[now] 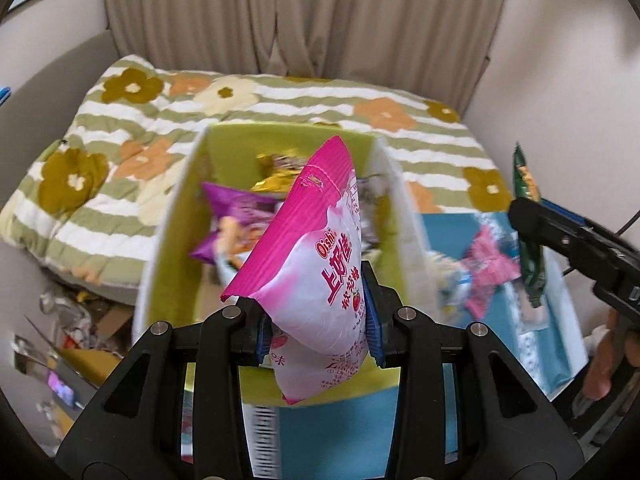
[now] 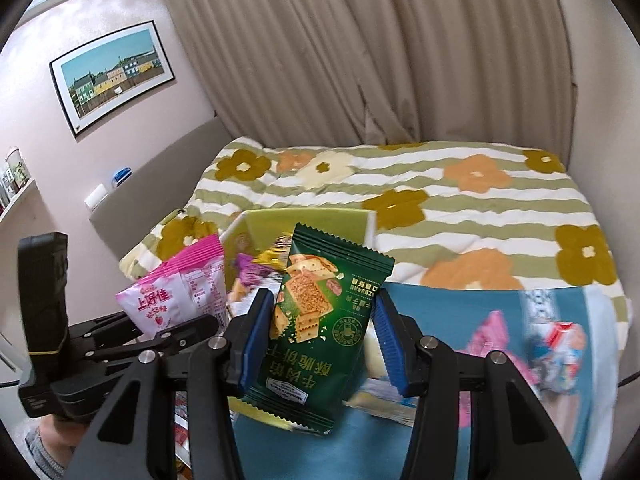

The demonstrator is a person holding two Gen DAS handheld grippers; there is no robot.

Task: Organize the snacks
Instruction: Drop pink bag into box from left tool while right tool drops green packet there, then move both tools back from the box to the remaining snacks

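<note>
Bed (image 2: 480, 208) with flowered quilt; green bin (image 1: 176, 216) sits on it, the landmark. Blue box (image 1: 452, 232) touches the bin's right side, holding blurred wrappers. Left gripper (image 1: 316, 328) clamps a pink Oishi bag (image 1: 320, 264) above the bin's near rim. Right gripper (image 2: 316, 332) grips a green cracker packet (image 2: 316, 320), right of the bin. Likely step: carrying both to sort. Next: lower pink bag past the rim, release. Bin half full; room remains centre.
</note>
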